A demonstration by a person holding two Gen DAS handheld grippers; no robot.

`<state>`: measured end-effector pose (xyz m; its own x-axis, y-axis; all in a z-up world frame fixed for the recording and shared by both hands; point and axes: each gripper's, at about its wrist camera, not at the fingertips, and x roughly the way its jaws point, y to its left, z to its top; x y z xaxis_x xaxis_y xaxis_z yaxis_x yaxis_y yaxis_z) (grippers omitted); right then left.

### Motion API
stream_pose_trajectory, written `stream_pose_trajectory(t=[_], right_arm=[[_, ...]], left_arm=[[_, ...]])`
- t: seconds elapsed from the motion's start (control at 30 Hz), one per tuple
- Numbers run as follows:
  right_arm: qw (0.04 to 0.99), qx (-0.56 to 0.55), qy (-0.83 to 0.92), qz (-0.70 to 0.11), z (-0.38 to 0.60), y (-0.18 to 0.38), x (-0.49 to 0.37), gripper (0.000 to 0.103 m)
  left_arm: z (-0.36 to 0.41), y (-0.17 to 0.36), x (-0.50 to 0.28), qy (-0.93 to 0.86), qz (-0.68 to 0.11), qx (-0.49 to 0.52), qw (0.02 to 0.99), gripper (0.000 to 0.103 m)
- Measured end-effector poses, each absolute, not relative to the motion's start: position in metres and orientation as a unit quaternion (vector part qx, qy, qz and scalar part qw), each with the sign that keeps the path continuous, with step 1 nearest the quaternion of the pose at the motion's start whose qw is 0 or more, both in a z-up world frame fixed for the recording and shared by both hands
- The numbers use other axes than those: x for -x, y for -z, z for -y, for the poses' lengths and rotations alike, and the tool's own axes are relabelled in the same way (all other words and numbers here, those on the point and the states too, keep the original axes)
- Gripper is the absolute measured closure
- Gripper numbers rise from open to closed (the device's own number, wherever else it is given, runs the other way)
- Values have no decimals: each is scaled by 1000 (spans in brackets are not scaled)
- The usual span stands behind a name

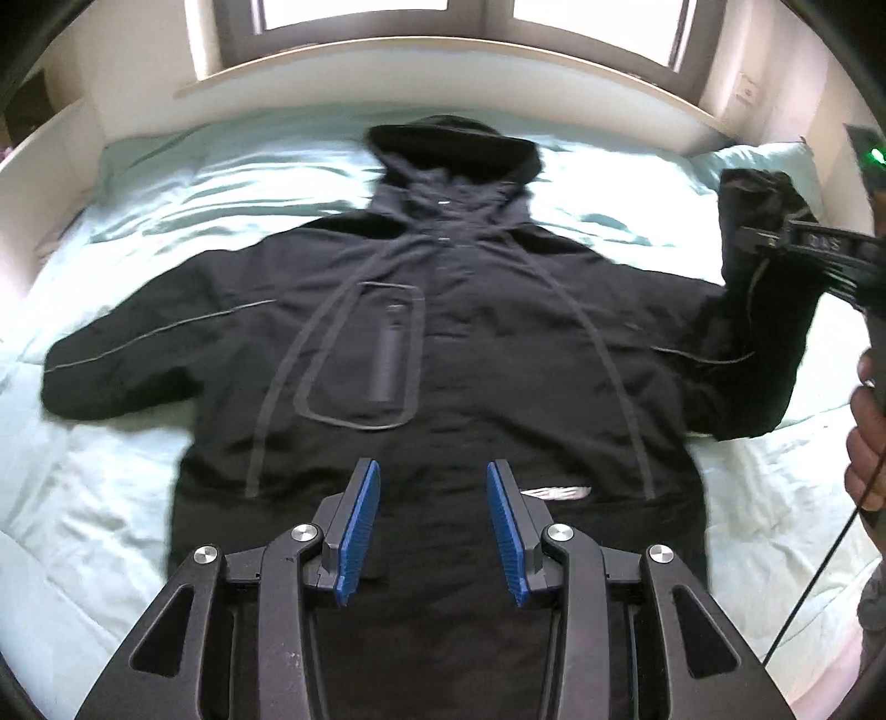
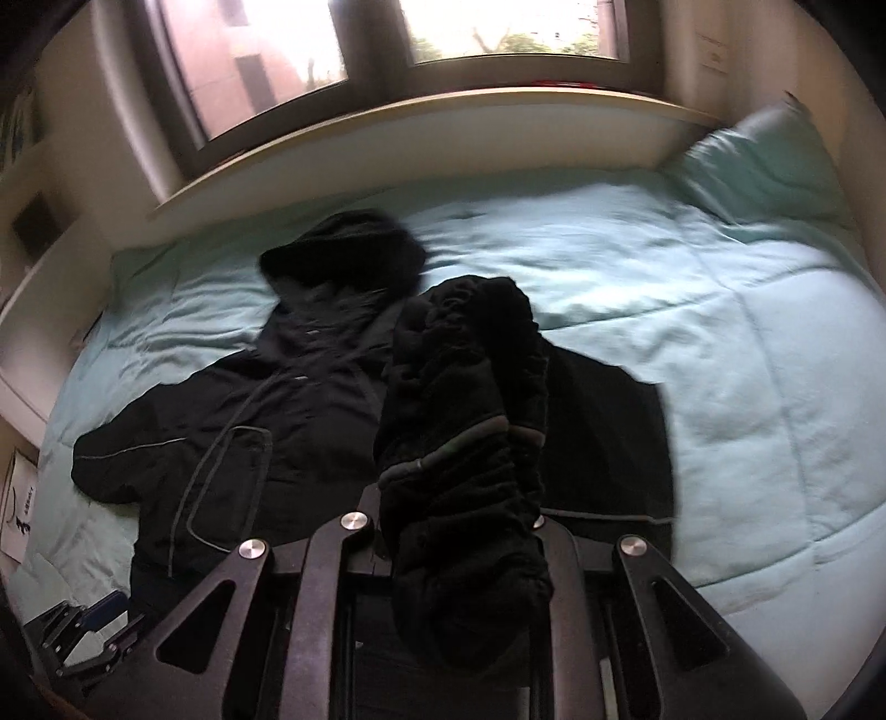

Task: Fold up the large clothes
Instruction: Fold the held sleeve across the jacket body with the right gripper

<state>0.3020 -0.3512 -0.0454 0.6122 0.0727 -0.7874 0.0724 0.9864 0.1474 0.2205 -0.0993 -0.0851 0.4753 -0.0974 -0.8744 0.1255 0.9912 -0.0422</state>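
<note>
A black hooded jacket [image 1: 443, 332] lay face-up across a pale green bedspread [image 1: 166, 183], one sleeve lifted by the right gripper.

In the left wrist view the jacket filled the middle of the frame, its hood [image 1: 454, 147] toward the window [image 1: 443, 11] at the top, one sleeve stretched flat to the left edge, and a grey-outlined chest pocket [image 1: 368, 354] left of centre. The other sleeve [image 2: 465, 443] rose bunched at the right, clamped in the right gripper [image 1: 775, 235]; in the right wrist view it hid the pads and hung down the centre of the frame. The left gripper [image 1: 433, 526] hovered over the hem at the lower centre, its blue pads [image 1: 360, 531] apart with nothing between them. A pillow [image 2: 764, 166] sat at the upper right, and a hand [image 1: 866, 443] showed at the right edge.
</note>
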Motion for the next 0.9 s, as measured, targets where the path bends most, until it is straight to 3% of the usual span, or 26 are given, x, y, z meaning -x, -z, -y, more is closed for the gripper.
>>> stream_pose_trajectory(t=[0.53, 0.73, 0.8, 0.9], right_arm=[[855, -21, 6, -519, 145, 148, -405, 82], [819, 18, -35, -572, 88, 228, -436, 81], [815, 34, -38, -577, 79, 247, -439, 76], [820, 58, -53, -567, 69, 255, -436, 60]], left_arm=[[-27, 133, -307, 82, -515, -44, 852, 62], [-54, 169, -350, 65, -538, -6, 841, 62], [-56, 182, -359, 52, -542, -15, 839, 62], [-58, 198, -367, 51, -550, -16, 833, 62]])
